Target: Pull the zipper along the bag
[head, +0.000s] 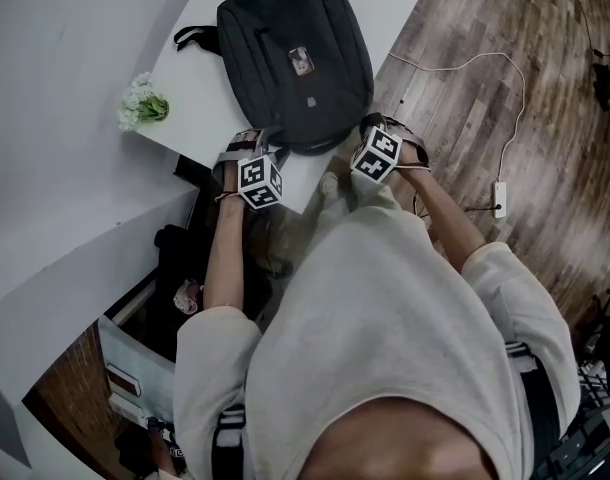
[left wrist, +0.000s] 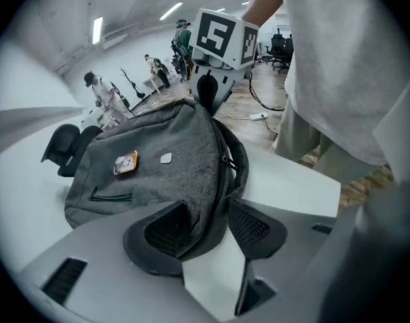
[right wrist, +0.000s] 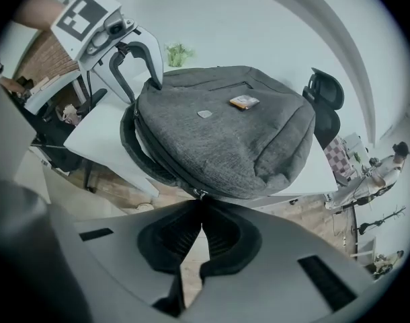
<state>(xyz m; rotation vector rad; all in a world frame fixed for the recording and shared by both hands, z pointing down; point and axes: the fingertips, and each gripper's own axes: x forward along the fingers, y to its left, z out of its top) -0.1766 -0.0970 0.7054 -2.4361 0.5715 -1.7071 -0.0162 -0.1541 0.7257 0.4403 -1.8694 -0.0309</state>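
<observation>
A dark grey backpack (head: 295, 58) lies flat on the white table (head: 190, 103), its bottom end at the near edge. My left gripper (head: 247, 146) stands open around the bag's near left corner (left wrist: 191, 207), and the fabric lies loosely between the wide jaws. The right gripper (head: 373, 126) is at the bag's near right corner. In the right gripper view its jaws (right wrist: 199, 207) are shut on the small metal zipper pull (right wrist: 199, 194) at the end of the zipper track (right wrist: 158, 160). That view also shows the left gripper (right wrist: 141, 79) open at the bag's far corner.
A small potted plant (head: 142, 103) sits at the table's left edge. The bag's strap (head: 190, 36) trails off to the left. A white cable and power strip (head: 498, 198) lie on the wooden floor to the right. A black chair (right wrist: 324, 103) stands beyond the table.
</observation>
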